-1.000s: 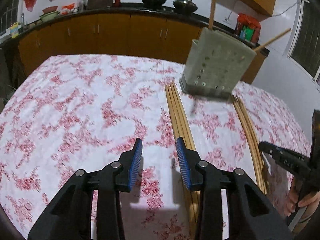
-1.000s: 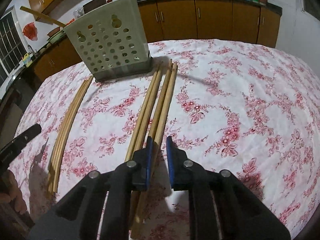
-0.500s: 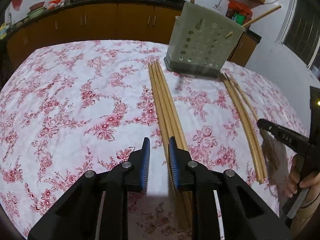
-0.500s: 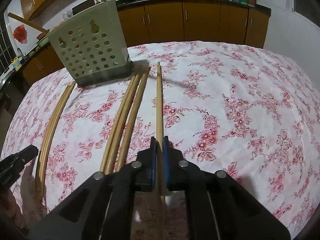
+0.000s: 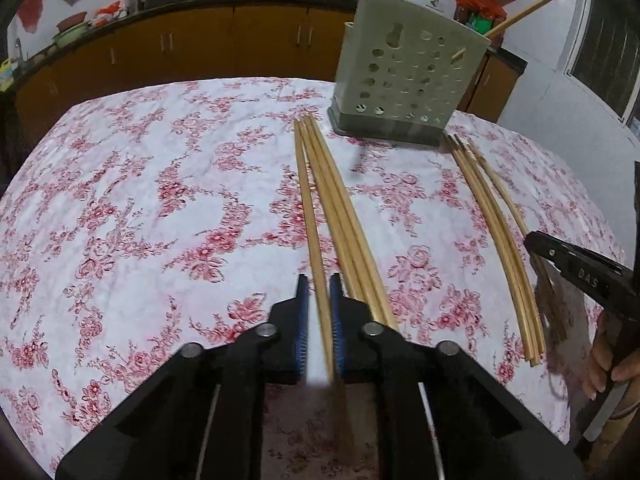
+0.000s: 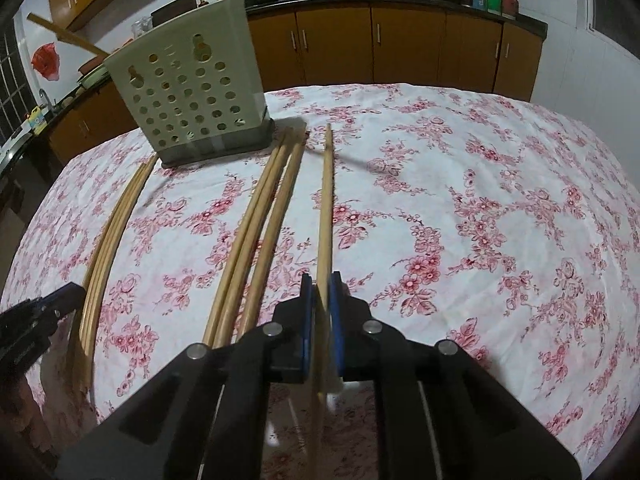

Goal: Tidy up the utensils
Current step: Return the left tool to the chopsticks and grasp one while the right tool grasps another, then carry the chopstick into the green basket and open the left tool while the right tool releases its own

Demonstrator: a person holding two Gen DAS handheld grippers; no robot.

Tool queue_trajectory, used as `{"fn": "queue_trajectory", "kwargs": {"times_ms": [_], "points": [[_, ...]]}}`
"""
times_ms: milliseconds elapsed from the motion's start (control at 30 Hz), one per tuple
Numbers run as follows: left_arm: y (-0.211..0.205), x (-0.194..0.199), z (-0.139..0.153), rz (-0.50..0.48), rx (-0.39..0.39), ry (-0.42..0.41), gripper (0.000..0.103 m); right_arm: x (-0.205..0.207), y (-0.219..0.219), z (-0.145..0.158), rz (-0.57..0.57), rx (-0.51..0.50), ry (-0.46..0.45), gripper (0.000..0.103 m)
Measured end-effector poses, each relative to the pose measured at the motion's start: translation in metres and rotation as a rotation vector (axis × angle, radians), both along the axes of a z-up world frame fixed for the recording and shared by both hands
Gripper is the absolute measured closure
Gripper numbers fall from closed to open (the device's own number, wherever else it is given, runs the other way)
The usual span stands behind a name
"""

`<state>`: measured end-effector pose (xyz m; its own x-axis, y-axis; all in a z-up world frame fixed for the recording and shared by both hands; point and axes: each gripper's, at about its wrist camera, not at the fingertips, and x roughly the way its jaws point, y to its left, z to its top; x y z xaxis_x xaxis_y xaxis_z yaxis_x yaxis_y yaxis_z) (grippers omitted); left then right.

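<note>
1. In the left wrist view, the left gripper (image 5: 318,280) is seen pointed down at a table covered with a white cloth with red flowers (image 5: 160,200)
2. Its blue pads are drawn together and clamped on a chopstick (image 5: 308,208), which is held near its close end
3. The far end of this chopstick is pointed toward a pale perforated holder (image 5: 408,80) that is stood upright at the far side of the table
4. Just to the right of the clamped chopstick, a bundle of three chopsticks (image 5: 340,208) is laid on the cloth, with the far tips nearly touching it
5. A second group of chopsticks (image 5: 492,216) is laid well apart to the right, just beside the holder's base at its far end
6. Two sticks are seen poking out of the holder's top, one upright and one tilted (image 5: 520,12) to the right
7. At the right edge the right gripper (image 5: 580,276) is held by a hand (image 5: 608,360); from here it cannot be told whether it is shut
8. In the right wrist view, the right gripper (image 6: 322,280) is shown closed tight on a single chopstick (image 6: 326,200), which is set apart from the others
9. Three chopsticks (image 6: 268,208) are laid side by side just to its left, reaching to the holder's (image 6: 192,92) base
10. A further curved-looking group (image 6: 116,220) is laid near the left edge of the cloth (image 6: 480,200)
11. The left gripper (image 6: 40,312) is glimpsed at the left edge, just beside that group
</note>
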<state>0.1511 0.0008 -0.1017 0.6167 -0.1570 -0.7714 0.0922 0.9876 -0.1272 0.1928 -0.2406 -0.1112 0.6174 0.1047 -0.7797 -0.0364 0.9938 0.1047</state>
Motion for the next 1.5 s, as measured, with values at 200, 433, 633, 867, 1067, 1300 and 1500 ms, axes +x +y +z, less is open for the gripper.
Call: {"fn": "queue_trajectory", "kwargs": {"times_ms": [200,433,633,867,1067,1300,1500], "points": [[0.026,0.014,0.001,0.078,0.015,-0.001,0.096,0.007,-0.007,-0.001,-0.034,-0.031,-0.015,0.094],[0.05,0.022,0.002,0.133,-0.003,-0.014,0.095,0.014,-0.019,-0.003,-0.073,-0.041,-0.035,0.094],[0.055,0.022,0.001,0.136,-0.027,-0.013,0.095,0.015,-0.021,-0.005,-0.073,-0.03,-0.034,0.094],[0.055,0.022,0.001,0.14,-0.044,-0.012,0.095,0.015,-0.021,-0.004,-0.073,-0.029,-0.033,0.094],[0.055,0.022,0.001,0.142,-0.058,-0.012,0.095,0.015,-0.021,-0.004,-0.076,-0.019,-0.033,0.094],[0.055,0.022,0.001,0.141,-0.057,-0.012,0.095,0.013,-0.024,-0.004,-0.078,-0.004,-0.034,0.094],[0.049,0.012,0.002,0.117,0.005,-0.011,0.095,0.003,-0.022,-0.003,-0.06,-0.019,-0.034,0.094]]}}
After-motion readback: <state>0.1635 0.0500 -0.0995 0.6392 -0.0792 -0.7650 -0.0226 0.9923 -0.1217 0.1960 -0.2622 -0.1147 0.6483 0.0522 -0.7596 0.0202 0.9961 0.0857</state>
